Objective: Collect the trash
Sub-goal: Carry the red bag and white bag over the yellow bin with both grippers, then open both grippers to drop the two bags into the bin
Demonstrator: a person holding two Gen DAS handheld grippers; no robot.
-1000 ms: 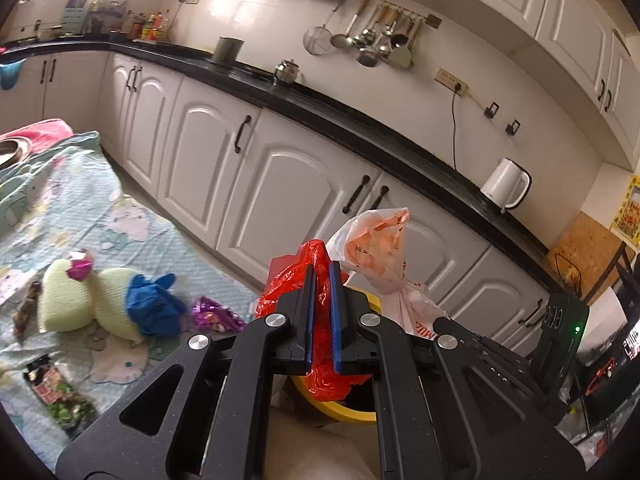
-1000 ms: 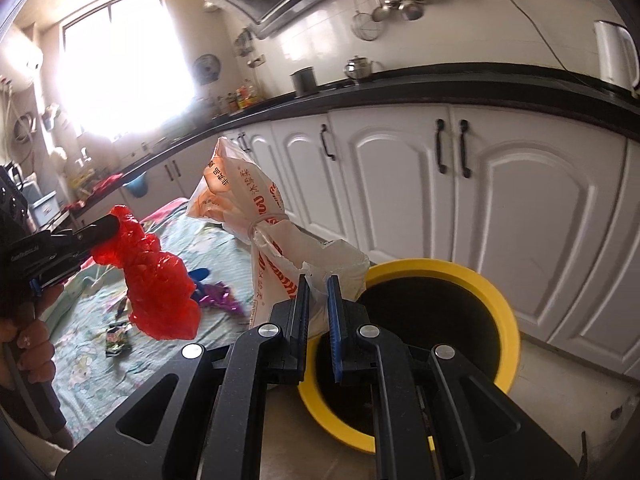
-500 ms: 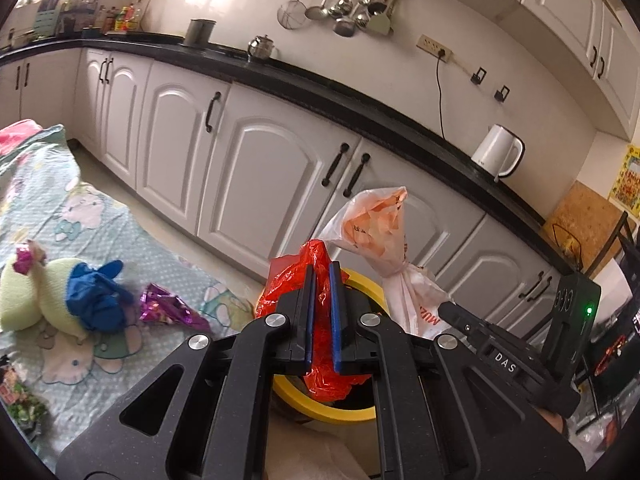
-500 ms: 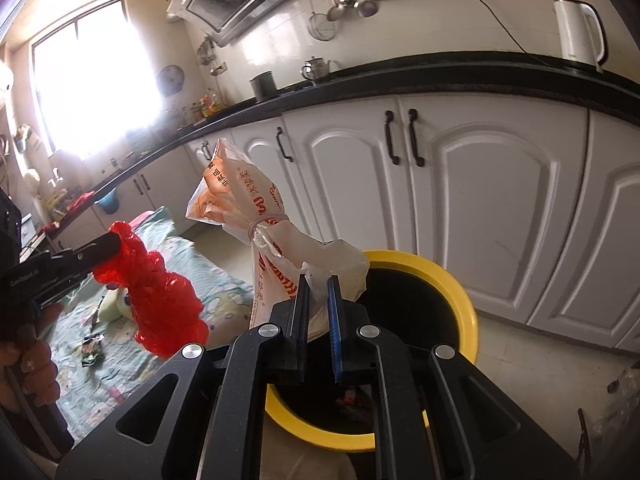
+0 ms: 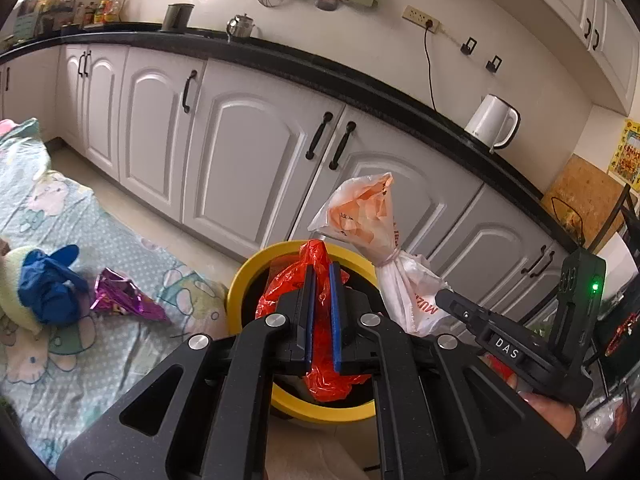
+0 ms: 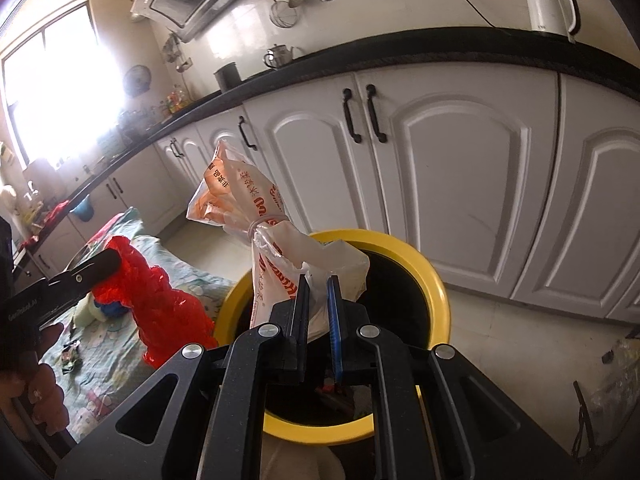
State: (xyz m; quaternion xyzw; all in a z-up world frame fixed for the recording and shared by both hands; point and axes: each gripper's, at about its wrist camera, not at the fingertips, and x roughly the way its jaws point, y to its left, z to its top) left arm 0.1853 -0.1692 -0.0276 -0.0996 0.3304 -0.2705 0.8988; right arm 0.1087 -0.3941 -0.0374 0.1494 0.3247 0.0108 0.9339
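Note:
My left gripper [image 5: 321,276] is shut on a crumpled red plastic bag [image 5: 320,356] and holds it above the open mouth of a yellow-rimmed trash bin [image 5: 244,280]. My right gripper [image 6: 318,284] is shut on a white and orange plastic bag [image 6: 240,196] tied with a band, held over the same bin [image 6: 436,280]. In the right wrist view the red bag [image 6: 160,304] hangs from the left gripper just left of the bin. In the left wrist view the white bag [image 5: 372,216] stands to the right, over the bin's far rim.
A patterned sheet [image 5: 60,360] on the floor at left holds a purple wrapper [image 5: 124,296], a blue cloth [image 5: 48,284] on a pale plush toy and small litter [image 6: 70,356]. White kitchen cabinets [image 5: 240,168] stand close behind the bin. A kettle [image 5: 492,120] sits on the counter.
Both grippers have moved toward the bin with their bags. The red bag now hangs over the bin's mouth, and the bin sits more centrally under both grippers.

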